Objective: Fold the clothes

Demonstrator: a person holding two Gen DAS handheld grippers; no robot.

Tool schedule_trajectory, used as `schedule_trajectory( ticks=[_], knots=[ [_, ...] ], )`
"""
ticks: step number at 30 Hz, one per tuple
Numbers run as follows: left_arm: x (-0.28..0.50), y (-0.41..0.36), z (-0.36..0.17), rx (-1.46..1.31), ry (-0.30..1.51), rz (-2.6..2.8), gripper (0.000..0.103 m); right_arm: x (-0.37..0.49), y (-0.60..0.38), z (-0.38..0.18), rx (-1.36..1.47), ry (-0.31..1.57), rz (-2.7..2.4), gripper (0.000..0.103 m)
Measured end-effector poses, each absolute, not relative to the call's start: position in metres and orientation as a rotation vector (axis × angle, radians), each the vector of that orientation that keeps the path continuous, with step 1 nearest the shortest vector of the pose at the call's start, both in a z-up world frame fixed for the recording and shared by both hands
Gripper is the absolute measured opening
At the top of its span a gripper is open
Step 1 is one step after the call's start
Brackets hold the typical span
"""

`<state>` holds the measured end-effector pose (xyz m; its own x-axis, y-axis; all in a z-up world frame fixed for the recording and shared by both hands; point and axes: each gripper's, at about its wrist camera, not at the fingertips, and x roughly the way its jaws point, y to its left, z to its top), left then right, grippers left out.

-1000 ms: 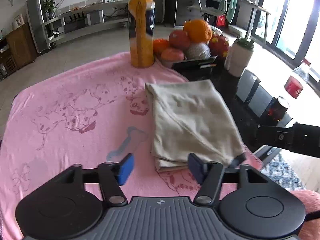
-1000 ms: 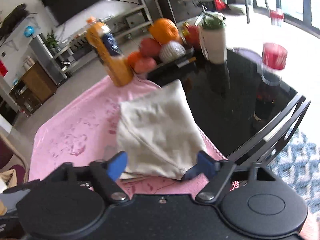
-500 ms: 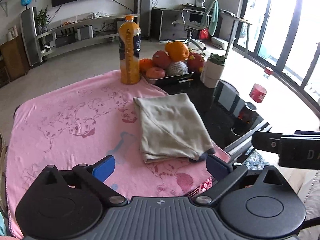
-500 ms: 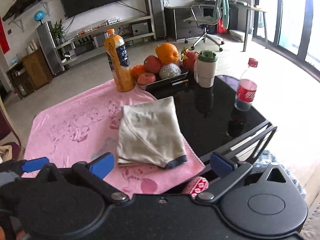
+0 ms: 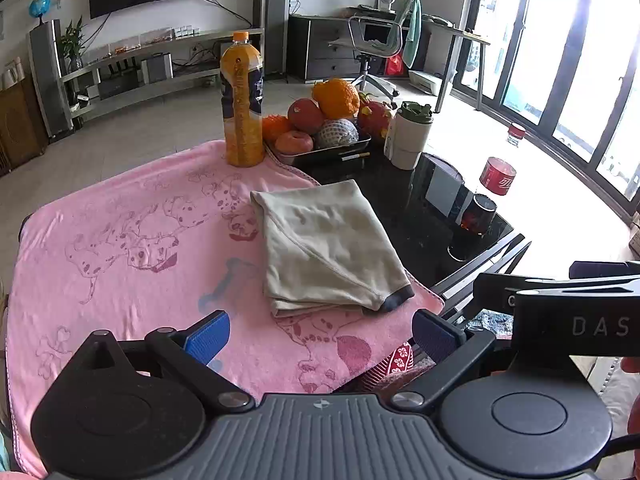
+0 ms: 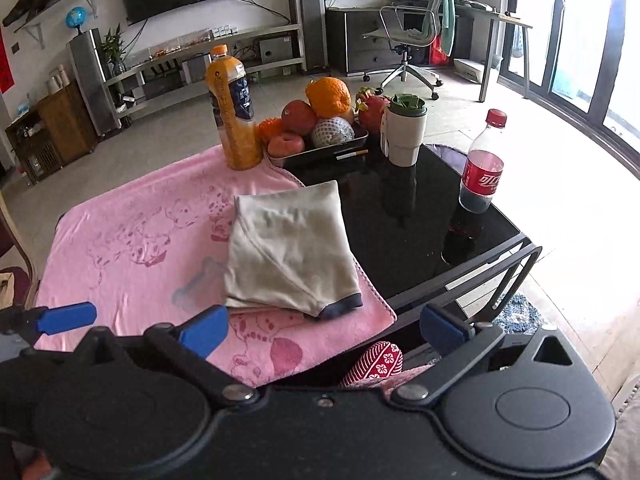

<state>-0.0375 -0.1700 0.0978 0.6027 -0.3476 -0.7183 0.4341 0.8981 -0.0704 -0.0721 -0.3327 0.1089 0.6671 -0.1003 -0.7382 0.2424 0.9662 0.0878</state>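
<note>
You are holding the left claw and right claw spread wide and empty, their jaws having just been opening, nothing between them. The folded garment is lying on the pink blanket at the desk edge; snagging its overhanging corner risks undoing the fold or dragging it toward the cola bottle.

A: What is standing around the dark metal tray of fruit?

B: A tall plastic bottle of orange juice is standing just left of it, on the pink dog-print blanket. A white cup with a green lid is sitting just right of it, and a red-labelled cola bottle is standing further right on the black glass table.
</note>
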Motion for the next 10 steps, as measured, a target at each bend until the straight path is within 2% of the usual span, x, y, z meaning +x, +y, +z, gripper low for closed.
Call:
schedule_trajectory(
  ticks=[10],
  knots=[
    [-0.0335, -0.1688, 0.0944, 0.101, 0.795, -0.461, 0.100, -0.0710, -0.3318, 0.1078, 0.188, 0.820, -0.192, 0.103]
  ],
)
